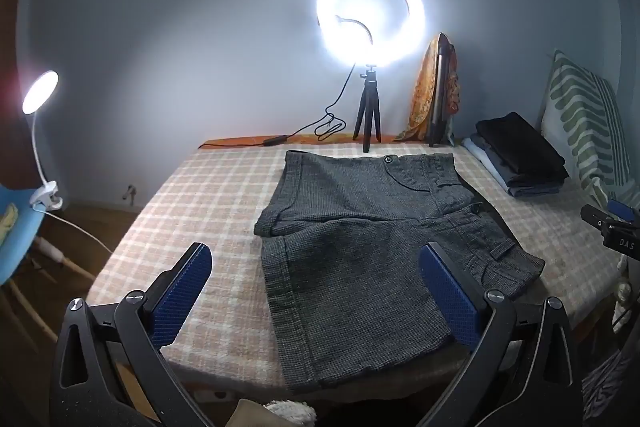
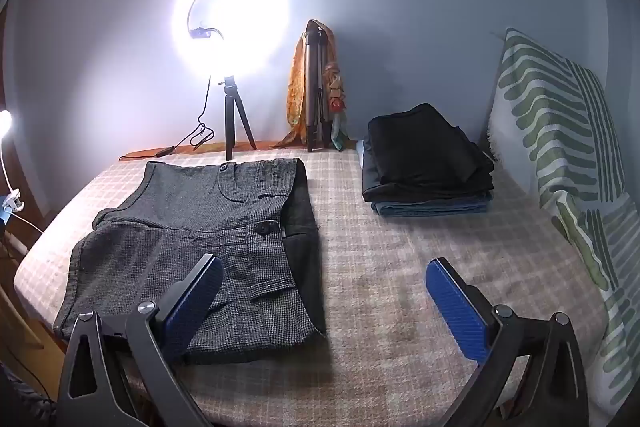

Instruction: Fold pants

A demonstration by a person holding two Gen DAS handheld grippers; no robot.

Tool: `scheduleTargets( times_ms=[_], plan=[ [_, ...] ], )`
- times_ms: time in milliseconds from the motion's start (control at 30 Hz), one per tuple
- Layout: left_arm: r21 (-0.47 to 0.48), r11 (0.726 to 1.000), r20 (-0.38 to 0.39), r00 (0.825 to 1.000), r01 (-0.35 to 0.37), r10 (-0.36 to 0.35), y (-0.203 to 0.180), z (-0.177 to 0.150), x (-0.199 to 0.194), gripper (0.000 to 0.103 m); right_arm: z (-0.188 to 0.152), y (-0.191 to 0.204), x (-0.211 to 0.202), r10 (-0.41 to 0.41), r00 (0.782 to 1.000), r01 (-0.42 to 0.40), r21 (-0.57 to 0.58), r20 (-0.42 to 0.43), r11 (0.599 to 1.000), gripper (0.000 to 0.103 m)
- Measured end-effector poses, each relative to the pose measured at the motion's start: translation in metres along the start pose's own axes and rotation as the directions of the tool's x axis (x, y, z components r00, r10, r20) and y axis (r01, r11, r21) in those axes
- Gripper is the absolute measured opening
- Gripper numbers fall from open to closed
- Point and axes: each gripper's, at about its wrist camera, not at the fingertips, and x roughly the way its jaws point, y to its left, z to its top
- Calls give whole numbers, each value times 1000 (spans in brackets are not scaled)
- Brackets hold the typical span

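A pair of grey woven shorts [image 1: 360,235] lies spread on the checked blanket [image 1: 192,211], waistband to the right, the two legs towards the left. The shorts also show in the right wrist view [image 2: 200,243]. My left gripper [image 1: 316,291] is open and empty, held above the near leg's hem. My right gripper [image 2: 324,303] is open and empty, above the near waistband corner and the bare blanket [image 2: 400,267]. Part of the right gripper [image 1: 612,227] shows at the right edge of the left wrist view.
A lit ring light on a small tripod [image 1: 370,115] stands at the far edge with its cable. A folded tripod with a scarf [image 2: 316,95] leans on the wall. A stack of folded clothes [image 2: 428,163] and a green-patterned pillow [image 2: 560,131] lie at the right. A clip lamp [image 1: 40,95] is at the left.
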Motion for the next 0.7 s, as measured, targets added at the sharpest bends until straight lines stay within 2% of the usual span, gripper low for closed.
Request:
scheduleTargets(
  times_ms=[267, 467, 700],
  plan=[
    [-22, 1000, -4, 1000, 3, -3, 5, -1, 3, 103, -2, -1, 2, -3, 1000, 3, -10, 1, 1000, 103],
    [-15, 1000, 4, 1000, -5, 5, 2, -3, 0, 103, 10, -4, -6, -2, 1000, 3, -11, 9, 1000, 103],
    [-16, 1000, 6, 1000, -6, 6, 1, -5, 1, 103, 5, 7, -5, -9, 1000, 9, -23, 25, 1000, 103]
  ],
)
